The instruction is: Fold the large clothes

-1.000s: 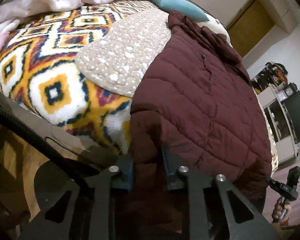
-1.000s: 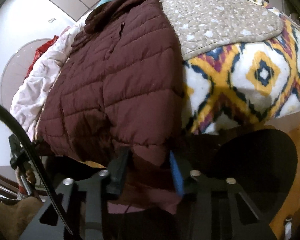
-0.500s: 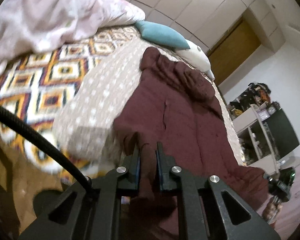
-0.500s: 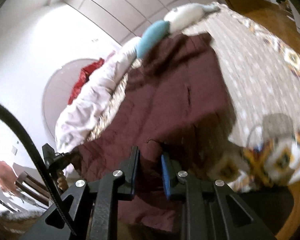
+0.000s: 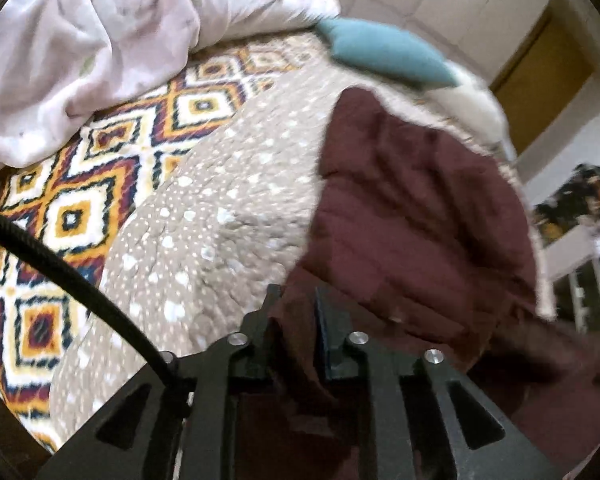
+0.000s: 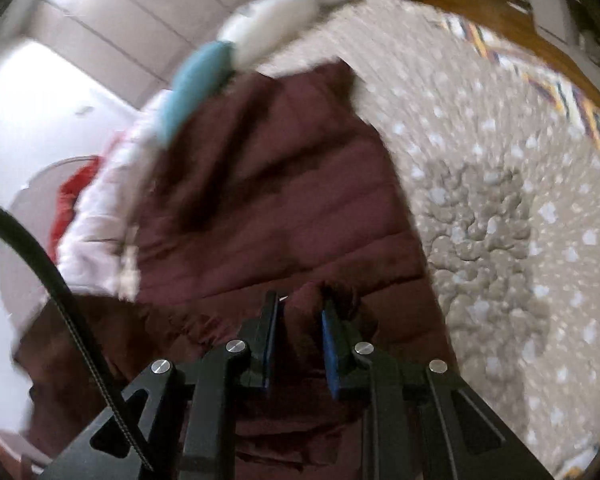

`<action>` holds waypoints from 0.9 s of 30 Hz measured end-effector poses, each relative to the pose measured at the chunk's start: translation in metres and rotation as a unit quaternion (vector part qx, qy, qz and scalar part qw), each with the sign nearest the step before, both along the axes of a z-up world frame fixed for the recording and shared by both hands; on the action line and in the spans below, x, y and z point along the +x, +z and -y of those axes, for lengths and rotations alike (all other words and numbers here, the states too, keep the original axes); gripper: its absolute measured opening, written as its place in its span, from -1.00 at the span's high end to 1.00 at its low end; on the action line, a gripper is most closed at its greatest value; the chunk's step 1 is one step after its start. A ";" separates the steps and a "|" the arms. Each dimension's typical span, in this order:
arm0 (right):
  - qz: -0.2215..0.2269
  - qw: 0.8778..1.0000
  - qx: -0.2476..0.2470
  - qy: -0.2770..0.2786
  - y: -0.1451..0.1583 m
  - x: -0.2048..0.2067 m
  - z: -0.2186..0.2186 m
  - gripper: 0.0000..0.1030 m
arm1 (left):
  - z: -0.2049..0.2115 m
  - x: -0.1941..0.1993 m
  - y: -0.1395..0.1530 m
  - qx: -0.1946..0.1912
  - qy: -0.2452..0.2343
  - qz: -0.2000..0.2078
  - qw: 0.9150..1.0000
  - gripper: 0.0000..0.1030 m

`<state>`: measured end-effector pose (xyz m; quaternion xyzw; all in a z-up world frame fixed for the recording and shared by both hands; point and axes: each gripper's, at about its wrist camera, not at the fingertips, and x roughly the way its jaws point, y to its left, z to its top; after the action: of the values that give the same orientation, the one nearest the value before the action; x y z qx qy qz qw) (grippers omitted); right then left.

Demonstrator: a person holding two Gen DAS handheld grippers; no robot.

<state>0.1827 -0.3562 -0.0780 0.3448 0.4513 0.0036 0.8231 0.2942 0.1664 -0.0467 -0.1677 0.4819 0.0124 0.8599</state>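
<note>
- The maroon quilted jacket [image 5: 412,216] lies on the beige dotted quilt [image 5: 228,232], its collar end near the teal pillow [image 5: 384,56].
- Left gripper [image 5: 298,312] — both fingers clamp a fold of the jacket's near edge.
- Right gripper [image 6: 300,316] pinches the jacket's hem likewise.
- No readable writing — both views are blurred.

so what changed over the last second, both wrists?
Both grippers lifted the maroon jacket hem from the bed's edge and carried it forward over the jacket's body. The left gripper and right gripper stay clamped on fabric. The jacket's collar end, dotted quilt and teal pillow stayed put.
</note>
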 end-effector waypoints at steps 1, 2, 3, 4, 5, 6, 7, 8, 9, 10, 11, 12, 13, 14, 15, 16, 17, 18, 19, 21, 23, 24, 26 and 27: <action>-0.009 1.000 -0.001 -0.003 -0.008 0.006 0.001 0.60 | -0.003 0.006 -0.007 0.011 0.010 -0.004 1.000 0.43; -0.015 1.000 0.005 -0.009 -0.019 0.013 0.003 0.59 | -0.007 0.012 -0.013 0.016 0.020 -0.004 1.000 0.40; -0.013 1.000 0.011 -0.013 -0.022 0.015 0.004 0.59 | -0.011 0.016 -0.018 0.010 0.026 -0.007 1.000 0.36; -0.009 1.000 0.015 -0.015 -0.024 0.017 0.006 0.59 | -0.016 0.020 -0.023 -0.009 0.026 -0.014 1.000 0.29; -0.006 1.000 0.020 -0.015 -0.024 0.019 0.008 0.59 | -0.022 0.023 -0.026 -0.038 0.023 -0.016 0.999 0.25; -0.006 1.000 0.022 -0.014 -0.024 0.020 0.009 0.59 | -0.026 0.023 -0.025 -0.058 0.023 -0.013 0.998 0.23; -0.006 1.000 0.026 -0.012 -0.025 0.021 0.011 0.59 | -0.030 0.022 -0.023 -0.077 0.022 -0.006 0.997 0.17; -0.006 0.999 0.030 -0.012 -0.025 0.022 0.012 0.58 | -0.035 0.020 -0.018 -0.097 0.019 0.006 0.995 0.04; -0.007 0.999 0.041 -0.011 -0.026 0.021 0.015 0.57 | -0.038 0.018 -0.013 -0.111 0.017 0.017 0.993 -0.04; -0.005 0.998 0.063 -0.014 -0.026 0.020 0.019 0.52 | -0.040 0.015 -0.008 -0.123 0.018 0.028 0.992 -0.18; 0.001 0.996 0.091 -0.021 -0.027 0.019 0.024 0.39 | -0.045 0.012 -0.002 -0.132 0.020 0.041 0.990 -0.27; 0.010 0.992 0.119 -0.029 -0.027 0.017 0.031 0.31 | -0.049 0.009 0.004 -0.139 0.021 0.052 0.989 -0.30; 0.026 0.988 0.145 -0.043 -0.025 0.014 0.040 0.13 | -0.053 0.006 0.010 -0.141 0.019 0.061 0.988 -0.32; 0.037 0.986 0.151 -0.055 -0.022 0.011 0.042 -0.07 | -0.054 0.005 0.015 -0.137 0.018 0.065 0.988 -0.32; 0.054 0.985 0.148 -0.075 -0.015 0.006 0.050 -0.14 | -0.054 0.003 0.020 -0.127 0.016 0.068 0.989 -0.32; 0.062 0.984 0.138 -0.089 -0.009 0.002 0.058 -0.17 | -0.054 0.001 0.024 -0.117 0.012 0.071 0.990 -0.32; 0.066 0.984 0.134 -0.095 -0.003 0.001 0.062 -0.17 | -0.053 -0.003 0.028 -0.104 0.004 0.077 0.992 -0.32; 0.073 0.984 0.134 -0.094 0.004 -0.002 0.064 -0.17 | -0.051 -0.005 0.030 -0.095 -0.003 0.080 0.992 -0.33; 0.083 0.985 0.126 -0.087 0.014 -0.005 0.063 -0.17 | -0.049 -0.007 0.032 -0.084 -0.015 0.084 0.993 -0.37; 0.094 0.990 0.085 -0.060 0.034 -0.011 0.052 -0.23 | -0.043 -0.015 0.032 -0.063 -0.046 0.091 0.993 -0.44; 0.104 0.994 0.019 -0.008 0.054 -0.016 0.031 -0.41 | -0.033 -0.020 0.026 -0.043 -0.079 0.092 0.992 -0.47; 0.103 0.995 -0.009 0.013 0.059 -0.017 0.021 -0.49 | -0.026 -0.022 0.021 -0.037 -0.101 0.088 0.990 -0.49; 0.087 0.993 -0.068 0.048 0.060 -0.014 0.004 -0.50 | -0.016 -0.023 0.008 -0.034 -0.140 0.072 0.987 -0.52; 0.075 0.990 -0.100 0.062 0.057 -0.012 -0.005 -0.50 | -0.014 -0.023 0.002 -0.033 -0.148 0.066 0.986 -0.52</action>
<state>0.1709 -0.3515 -0.0209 0.2309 0.4067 0.0356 0.8832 0.2708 0.1803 -0.0445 -0.1232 0.4439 -0.1424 0.8761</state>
